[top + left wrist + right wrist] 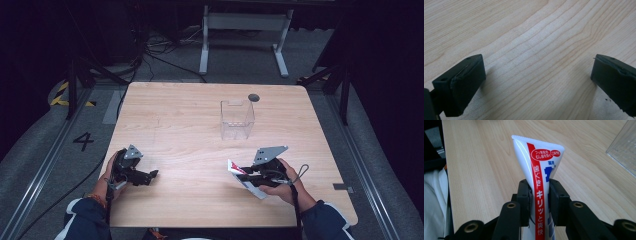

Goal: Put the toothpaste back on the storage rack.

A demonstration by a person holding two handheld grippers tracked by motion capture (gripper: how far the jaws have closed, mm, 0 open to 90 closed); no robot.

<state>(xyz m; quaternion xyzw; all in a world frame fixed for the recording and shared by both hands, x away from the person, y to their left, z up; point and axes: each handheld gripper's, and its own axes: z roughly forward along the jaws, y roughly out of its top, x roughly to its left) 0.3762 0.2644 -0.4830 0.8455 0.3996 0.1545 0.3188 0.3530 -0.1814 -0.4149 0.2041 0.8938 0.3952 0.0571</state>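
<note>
My right claw [539, 192] clamps a toothpaste tube [537, 162].
My left claw [536, 82] gapes wide, holding nothing; clear box [237, 120] stands unfilled.

Both grippers are black, each topped by a grey three-cornered plate: the left gripper [134, 172] and the right gripper [250, 175]. Brass-coloured screws sit in the right one's linkage. Dark blue sleeves with white patches; an orange band at the left cuff.

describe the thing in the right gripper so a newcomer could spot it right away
On the light wooden table, look at the near right side, in front of the clear plastic box. There the right gripper clamps a white plastic toothpaste tube. Its red lengthwise stripe with Japanese lettering and its crimped flat end single it out.
</note>
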